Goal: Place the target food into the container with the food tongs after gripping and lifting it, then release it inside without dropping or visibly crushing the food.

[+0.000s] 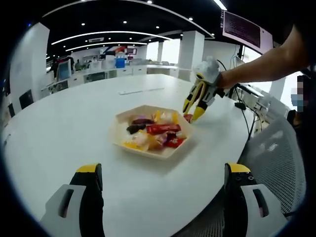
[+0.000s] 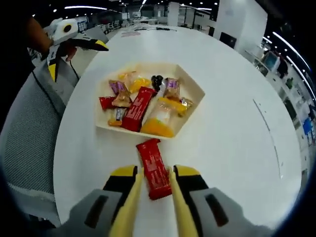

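A red wrapped bar (image 2: 154, 169) sits between the two arms of the yellow food tongs (image 2: 129, 205), just short of the tray's near rim. I cannot tell whether the bar is lifted off the table. My right gripper (image 2: 155, 174) is shut on the tongs; it also appears across the table (image 1: 202, 86), tong tips pointing down at the bar (image 1: 188, 117). The pale hexagonal tray (image 2: 195, 87) (image 1: 118, 132) holds several wrapped snacks, among them another red bar (image 2: 137, 108). My left gripper (image 1: 163, 170) is open, held back from the tray, and appears again at upper left (image 2: 74, 42).
The round white table (image 2: 237, 148) has bare room to the right of the tray. A grey mesh chair (image 2: 29, 128) (image 1: 276, 148) stands at the table's edge. Cables (image 1: 243, 106) lie behind the right gripper. A person's arm (image 1: 261, 61) reaches in.
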Demonstrator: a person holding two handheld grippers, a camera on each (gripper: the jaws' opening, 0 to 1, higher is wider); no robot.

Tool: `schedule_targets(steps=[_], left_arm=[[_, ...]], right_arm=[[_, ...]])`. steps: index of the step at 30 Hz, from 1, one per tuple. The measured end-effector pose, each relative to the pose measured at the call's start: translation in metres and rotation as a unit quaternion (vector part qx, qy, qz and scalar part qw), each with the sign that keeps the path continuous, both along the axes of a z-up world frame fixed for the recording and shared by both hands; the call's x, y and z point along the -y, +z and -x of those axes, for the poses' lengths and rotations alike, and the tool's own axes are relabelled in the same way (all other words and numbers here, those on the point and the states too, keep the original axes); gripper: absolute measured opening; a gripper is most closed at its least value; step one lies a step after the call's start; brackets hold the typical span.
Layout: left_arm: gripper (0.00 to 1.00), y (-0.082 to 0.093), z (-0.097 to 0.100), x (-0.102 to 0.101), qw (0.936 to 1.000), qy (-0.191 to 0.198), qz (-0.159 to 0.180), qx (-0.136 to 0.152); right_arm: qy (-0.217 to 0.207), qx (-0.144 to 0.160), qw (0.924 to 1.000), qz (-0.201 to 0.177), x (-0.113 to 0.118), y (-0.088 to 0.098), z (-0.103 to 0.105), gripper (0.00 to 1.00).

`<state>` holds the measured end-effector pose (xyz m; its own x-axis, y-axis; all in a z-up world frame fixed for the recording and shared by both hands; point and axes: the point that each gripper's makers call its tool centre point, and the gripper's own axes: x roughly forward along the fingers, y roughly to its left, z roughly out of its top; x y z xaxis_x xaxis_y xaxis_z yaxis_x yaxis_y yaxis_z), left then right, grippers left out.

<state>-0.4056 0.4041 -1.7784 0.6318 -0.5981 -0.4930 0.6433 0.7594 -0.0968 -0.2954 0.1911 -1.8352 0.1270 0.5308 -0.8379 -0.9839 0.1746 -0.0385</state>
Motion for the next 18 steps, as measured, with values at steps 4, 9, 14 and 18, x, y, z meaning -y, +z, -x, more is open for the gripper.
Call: schedule_targets(steps=[4, 9, 14, 18], left_arm=[[1.0, 0.0007, -0.0001, -0.0001, 1.0, 0.001, 0.0, 0.001], [1.0, 0.0004, 0.0002, 0.0004, 1.0, -0.001, 0.001, 0.001], [1.0, 0.0007, 0.0002, 0.0003, 1.0, 0.0, 0.001, 0.001], [1.0, 0.0013, -0.0001, 0.0001, 1.0, 0.001, 0.001, 0.002]], right_arm=[[-0.033, -0.024, 0.9992, -0.005, 0.0007, 0.0007, 0.0068, 0.24], [-0.049, -0.033, 0.9983, -0.002, -0.0009, 0.0007, 0.0105, 0.23], [-0.062, -0.038, 0.9974, -0.002, -0.0005, 0.0035, 0.0096, 0.23], [-0.076, -0.039, 0.9963, -0.003, 0.0041, 0.0073, 0.0054, 0.23]])
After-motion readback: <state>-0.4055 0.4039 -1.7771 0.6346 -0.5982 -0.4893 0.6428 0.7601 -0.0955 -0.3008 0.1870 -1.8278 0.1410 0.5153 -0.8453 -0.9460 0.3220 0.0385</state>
